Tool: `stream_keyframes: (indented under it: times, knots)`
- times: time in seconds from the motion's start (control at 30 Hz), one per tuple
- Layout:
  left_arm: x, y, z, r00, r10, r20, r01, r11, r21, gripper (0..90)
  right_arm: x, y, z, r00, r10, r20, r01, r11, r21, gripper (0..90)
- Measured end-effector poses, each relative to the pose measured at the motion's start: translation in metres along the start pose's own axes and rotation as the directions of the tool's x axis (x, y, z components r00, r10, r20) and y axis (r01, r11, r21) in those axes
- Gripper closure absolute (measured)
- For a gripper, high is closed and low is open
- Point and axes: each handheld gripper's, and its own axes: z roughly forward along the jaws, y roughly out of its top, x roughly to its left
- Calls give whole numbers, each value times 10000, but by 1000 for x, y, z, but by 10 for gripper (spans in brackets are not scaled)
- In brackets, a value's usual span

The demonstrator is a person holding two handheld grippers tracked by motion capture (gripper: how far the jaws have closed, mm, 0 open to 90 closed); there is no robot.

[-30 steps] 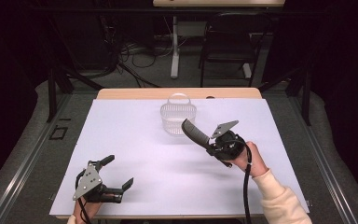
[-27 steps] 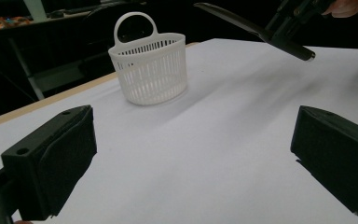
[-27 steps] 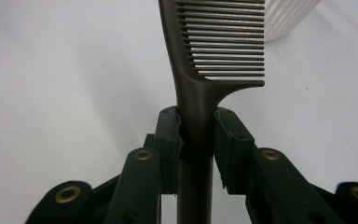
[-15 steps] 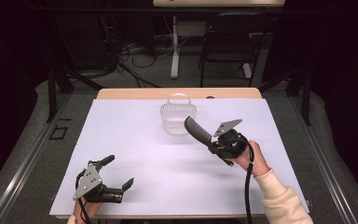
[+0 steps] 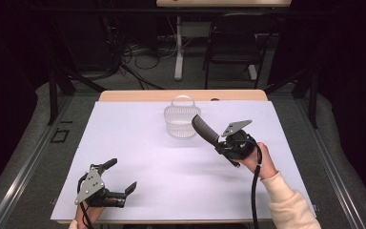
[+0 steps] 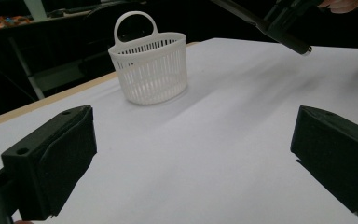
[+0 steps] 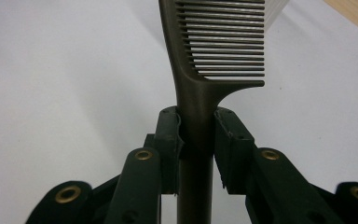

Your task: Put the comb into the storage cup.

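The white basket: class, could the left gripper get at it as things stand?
Probably yes. The left gripper sits open near the table's near edge, and bare white table lies between it and the basket.

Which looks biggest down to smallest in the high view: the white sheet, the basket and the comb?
1. white sheet
2. basket
3. comb, though raised nearer the camera, so only roughly smaller.

Comb (image 7: 200, 84): dark grey-brown, long handle, fine straight teeth along one side. Handle clamped between the pads of the right gripper (image 7: 196, 140), held off the white table (image 5: 138, 157), slanting up with the toothed end just beside the basket (image 5: 181, 121). Basket: white, slatted, upright, loop handle, at the far middle of the table.
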Motion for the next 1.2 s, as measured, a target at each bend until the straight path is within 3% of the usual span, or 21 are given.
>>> stream_keyframes:
  times: [1.2]
  knots:
    - [0,0,0,10000,-3,12,3,10000,-37,1,-13,-1,-6,9969,429,658,-385,9970,-670,726]
